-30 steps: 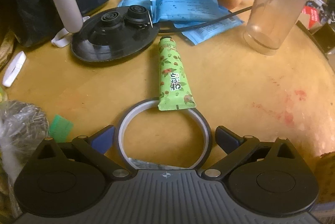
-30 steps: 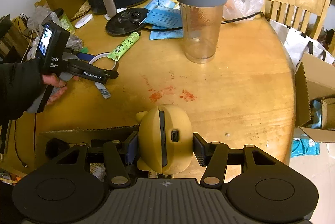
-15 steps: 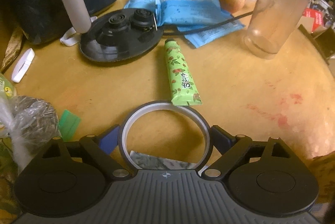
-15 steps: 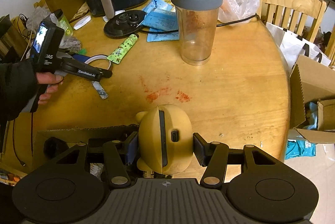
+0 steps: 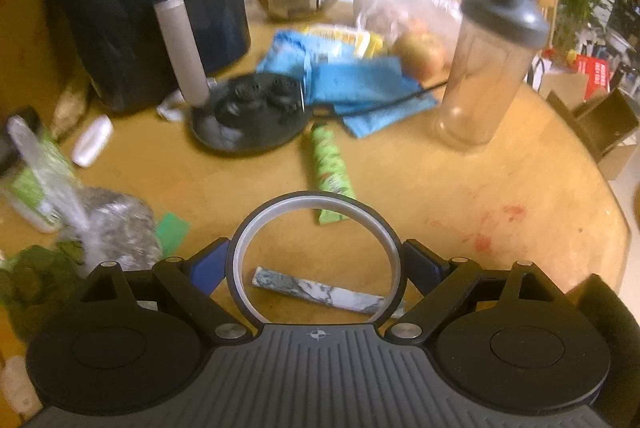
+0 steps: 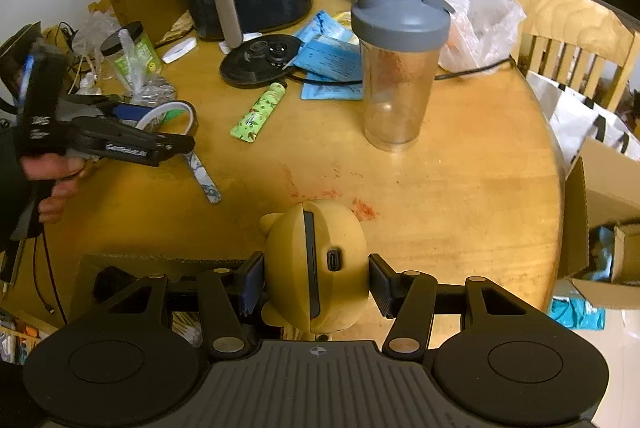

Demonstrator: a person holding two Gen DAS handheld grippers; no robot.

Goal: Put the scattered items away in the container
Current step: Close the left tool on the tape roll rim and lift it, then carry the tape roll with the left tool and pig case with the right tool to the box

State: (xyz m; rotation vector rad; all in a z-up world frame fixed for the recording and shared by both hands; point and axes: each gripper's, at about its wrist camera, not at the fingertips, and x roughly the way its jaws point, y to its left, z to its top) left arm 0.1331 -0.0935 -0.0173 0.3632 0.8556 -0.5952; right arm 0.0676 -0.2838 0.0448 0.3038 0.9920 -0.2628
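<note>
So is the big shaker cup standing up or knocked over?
Standing up. The shaker cup sits on its base on the table, grey lid on top.

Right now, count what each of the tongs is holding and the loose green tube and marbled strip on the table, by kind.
Tape ring, held in the left tongs: 1
Yellow animal-shaped gadget, held in the right tongs: 1
Green tube on the table: 1
Marbled strip on the table: 1
Total: 4

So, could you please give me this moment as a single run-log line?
left gripper: shut on tape ring, lifted off table | right gripper: shut on yellow bear-shaped gadget, by cardboard box
</note>
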